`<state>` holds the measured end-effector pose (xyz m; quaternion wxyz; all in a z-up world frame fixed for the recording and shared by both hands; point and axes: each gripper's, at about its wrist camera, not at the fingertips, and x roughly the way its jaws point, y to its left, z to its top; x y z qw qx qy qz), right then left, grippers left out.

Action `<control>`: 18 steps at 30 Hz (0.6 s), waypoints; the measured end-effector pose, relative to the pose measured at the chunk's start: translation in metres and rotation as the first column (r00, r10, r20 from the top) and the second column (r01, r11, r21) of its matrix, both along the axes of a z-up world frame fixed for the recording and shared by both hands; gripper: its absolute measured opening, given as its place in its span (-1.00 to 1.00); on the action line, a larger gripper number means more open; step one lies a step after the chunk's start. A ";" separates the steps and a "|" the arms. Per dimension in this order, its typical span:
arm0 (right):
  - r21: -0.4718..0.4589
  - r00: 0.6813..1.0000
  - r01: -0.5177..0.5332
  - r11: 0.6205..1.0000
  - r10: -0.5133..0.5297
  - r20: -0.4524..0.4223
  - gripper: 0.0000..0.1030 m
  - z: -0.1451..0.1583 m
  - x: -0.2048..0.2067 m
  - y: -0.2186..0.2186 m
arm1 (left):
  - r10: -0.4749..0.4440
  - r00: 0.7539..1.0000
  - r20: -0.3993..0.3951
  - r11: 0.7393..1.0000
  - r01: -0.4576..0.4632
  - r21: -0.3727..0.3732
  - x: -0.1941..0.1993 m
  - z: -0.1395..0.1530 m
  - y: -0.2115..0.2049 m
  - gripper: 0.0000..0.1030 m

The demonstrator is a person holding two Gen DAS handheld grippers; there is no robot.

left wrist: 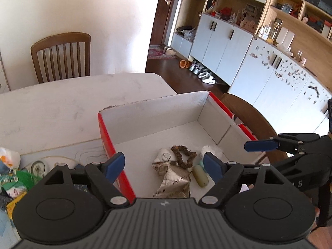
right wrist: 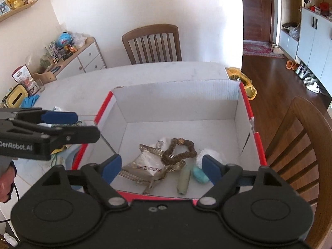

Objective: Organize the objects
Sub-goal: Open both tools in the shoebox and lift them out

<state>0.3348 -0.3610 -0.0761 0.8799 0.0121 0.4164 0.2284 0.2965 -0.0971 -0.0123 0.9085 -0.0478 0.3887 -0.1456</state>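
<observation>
Holding both tools over the red-edged cardboard box (right wrist: 258, 145) on the white table (left wrist: 62, 103), I keep my left gripper (left wrist: 165, 165) with its blue pads spread wide and nothing between them. My right gripper (right wrist: 161, 166) is likewise spread apart and empty, hovering above the near rim of the box.

On the box floor, near its front wall, lies a small cluster. A crumpled silver foil packet (right wrist: 149, 169) sits at the centre. A brown beaded bracelet (right wrist: 179, 150) rests on the packet's 1 o'clock corner, touching it. A pale green tube (right wrist: 183, 181) lies just beside the packet at its 3 o'clock, and a teal object (right wrist: 199, 174) touches the tube on the far side. A white fluffy ball (right wrist: 209, 154) sits at 1 o'clock from the tube.

From my left wrist view, a heap of colourful packets (left wrist: 12, 178) lies on the table outside the box, at 9 o'clock from it. A wooden chair (right wrist: 152, 43) stands beyond the table at 12 o'clock.
</observation>
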 end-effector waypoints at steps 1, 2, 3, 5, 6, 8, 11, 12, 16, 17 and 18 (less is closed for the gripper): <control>-0.003 1.000 0.001 1.000 -0.001 0.011 0.74 0.002 -0.003 0.002 | -0.004 1.000 -0.001 1.000 0.004 -0.008 -0.004 0.001 0.004 0.61; -0.003 1.000 0.003 1.000 -0.003 0.021 0.79 0.004 -0.006 0.004 | -0.007 1.000 0.001 1.000 0.007 -0.011 -0.008 0.002 0.009 0.62; -0.002 1.000 0.005 1.000 -0.005 0.029 0.82 0.006 -0.009 0.007 | -0.010 1.000 0.008 1.000 0.010 -0.012 -0.012 0.003 0.013 0.62; 0.003 0.999 0.008 1.000 -0.008 0.047 0.90 0.010 -0.015 0.012 | -0.007 1.000 0.021 1.000 0.008 -0.005 -0.020 0.004 0.019 0.68; 0.004 0.998 0.009 1.000 -0.009 0.055 0.91 0.012 -0.018 0.016 | -0.004 1.000 0.029 1.000 0.004 -0.004 -0.024 0.005 0.024 0.68; 0.010 0.998 0.007 1.000 -0.008 0.066 0.94 0.015 -0.023 0.023 | 0.003 0.999 0.035 1.000 -0.002 -0.008 -0.031 0.006 0.034 0.70; 0.013 0.997 0.004 1.000 -0.005 0.075 0.94 0.019 -0.029 0.035 | 0.008 0.999 0.041 0.999 -0.006 -0.033 -0.040 0.007 0.050 0.90; 0.016 0.997 0.005 1.000 -0.007 0.077 0.94 0.021 -0.031 0.039 | 0.002 0.999 0.042 0.999 0.000 -0.044 -0.043 0.007 0.057 0.93; 0.034 0.998 0.006 0.999 -0.009 0.069 0.94 0.023 -0.037 0.057 | 0.005 0.999 0.050 0.998 -0.002 -0.068 -0.054 0.008 0.079 0.96; 0.038 0.998 0.005 0.999 -0.008 0.064 0.94 0.022 -0.038 0.061 | 0.009 0.999 0.051 0.997 -0.005 -0.076 -0.056 0.007 0.085 0.98; 0.041 0.998 0.005 0.999 -0.007 0.060 0.94 0.022 -0.039 0.066 | 0.012 0.999 0.051 0.997 -0.008 -0.081 -0.058 0.007 0.091 0.99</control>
